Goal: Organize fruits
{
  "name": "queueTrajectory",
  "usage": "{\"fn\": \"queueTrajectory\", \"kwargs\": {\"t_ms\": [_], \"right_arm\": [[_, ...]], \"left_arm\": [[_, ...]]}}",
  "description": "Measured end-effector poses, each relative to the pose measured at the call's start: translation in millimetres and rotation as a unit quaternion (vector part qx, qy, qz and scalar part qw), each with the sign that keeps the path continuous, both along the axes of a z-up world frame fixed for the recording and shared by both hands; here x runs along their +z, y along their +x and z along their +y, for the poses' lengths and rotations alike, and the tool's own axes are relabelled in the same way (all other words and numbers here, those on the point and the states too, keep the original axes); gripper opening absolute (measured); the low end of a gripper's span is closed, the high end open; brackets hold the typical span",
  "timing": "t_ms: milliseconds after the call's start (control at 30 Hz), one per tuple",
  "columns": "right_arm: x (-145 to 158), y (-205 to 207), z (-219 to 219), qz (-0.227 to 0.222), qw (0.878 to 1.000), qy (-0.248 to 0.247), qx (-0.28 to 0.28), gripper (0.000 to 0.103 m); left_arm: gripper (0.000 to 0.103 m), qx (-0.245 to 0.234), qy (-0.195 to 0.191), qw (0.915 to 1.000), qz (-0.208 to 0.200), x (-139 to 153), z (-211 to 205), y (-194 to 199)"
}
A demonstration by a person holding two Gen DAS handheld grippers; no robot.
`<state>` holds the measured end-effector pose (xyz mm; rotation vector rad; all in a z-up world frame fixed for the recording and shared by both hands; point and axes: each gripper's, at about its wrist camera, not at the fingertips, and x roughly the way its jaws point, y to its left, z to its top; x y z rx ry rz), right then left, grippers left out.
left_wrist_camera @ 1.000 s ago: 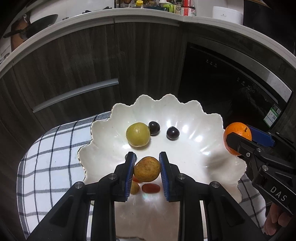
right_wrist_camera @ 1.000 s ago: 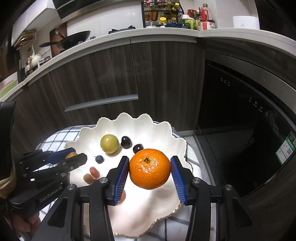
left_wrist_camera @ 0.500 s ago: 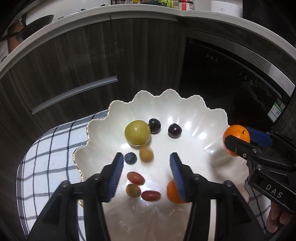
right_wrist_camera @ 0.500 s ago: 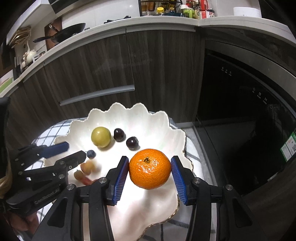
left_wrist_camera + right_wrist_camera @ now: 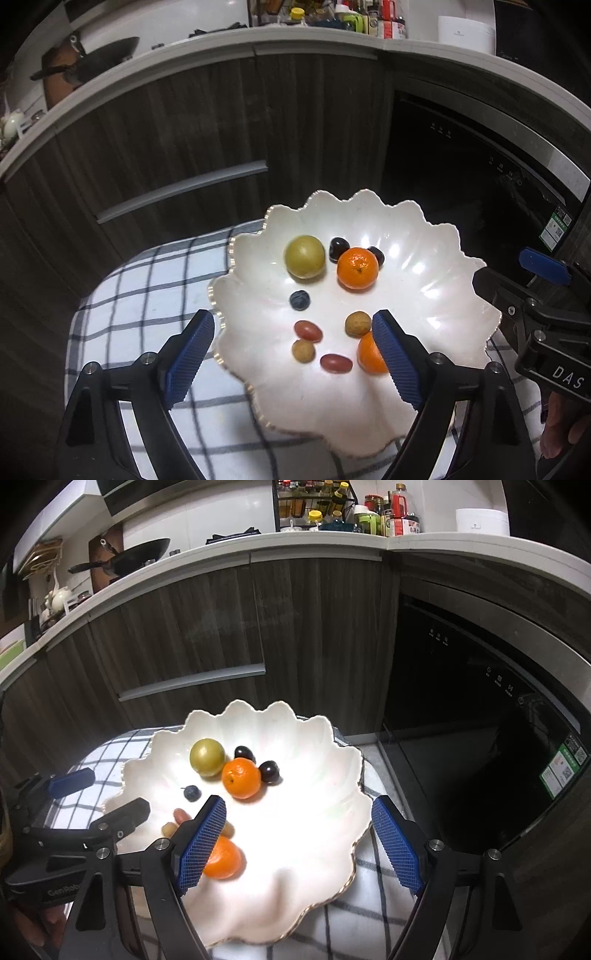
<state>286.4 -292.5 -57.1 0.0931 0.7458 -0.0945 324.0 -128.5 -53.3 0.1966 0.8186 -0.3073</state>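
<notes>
Left wrist view: the left gripper (image 5: 293, 349) has its jaws opening, spread wide with nothing pinched; only the fruits lying on the scalloped white plate (image 5: 436, 295) show between them. The right gripper (image 5: 299, 840) is opening too and holds nothing.

The mandarin (image 5: 241, 778) lies near the middle of the plate, touching the green round fruit (image 5: 207, 757) and a dark cherry (image 5: 269, 772) toward the far rim. I judge it light, a little soft and with a dull skin that grips well; the pads should take it across its widest part, gently. It is nearly round, so it has no real long axis; its stem mark faces up and toward the left gripper. A second mandarin (image 5: 369, 354) lies near the near rim, beside the small tan fruit (image 5: 357, 324).
</notes>
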Motion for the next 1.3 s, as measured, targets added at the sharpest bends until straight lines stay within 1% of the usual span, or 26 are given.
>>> {"fn": "queueTrajectory", "kwargs": {"t_ms": [267, 467, 667, 800, 900, 1033, 1233, 1300], "right_arm": [[21, -31, 14, -0.015, 1.0, 0.001, 0.003, 0.082], [37, -59, 20, -0.03, 1.0, -0.003, 0.004, 0.082], [49, -92, 29, -0.044, 0.999, -0.009, 0.006, 0.082], [57, -110, 35, -0.054, 0.998, -0.013, 0.008, 0.082], [63, -128, 42, -0.064, 0.998, -0.017, 0.01, 0.082], [69, -149, 50, -0.073, 0.997, -0.02, 0.01, 0.082], [74, -184, 66, -0.085, 0.996, -0.037, 0.02, 0.082], [75, -195, 70, -0.086, 0.995, -0.035, 0.022, 0.082]], "left_arm": [[0.09, 0.015, -0.002, 0.9998, -0.015, 23, 16, -34], [0.09, 0.015, -0.003, 0.9994, -0.03, 36, 26, -71], [0.09, 0.031, -0.009, 0.9983, -0.048, 50, 40, -107], [0.09, 0.041, -0.001, 0.997, -0.066, 58, 48, -131], [0.09, 0.051, -0.004, 0.9959, -0.075, 64, 58, -151], [0.09, 0.067, -0.005, 0.9944, -0.082, 67, 70, -177], [0.09, 0.087, -0.01, 0.9933, -0.075, 67, 90, -215], [0.09, 0.092, -0.009, 0.9928, -0.075, 66, 94, -225]]}}
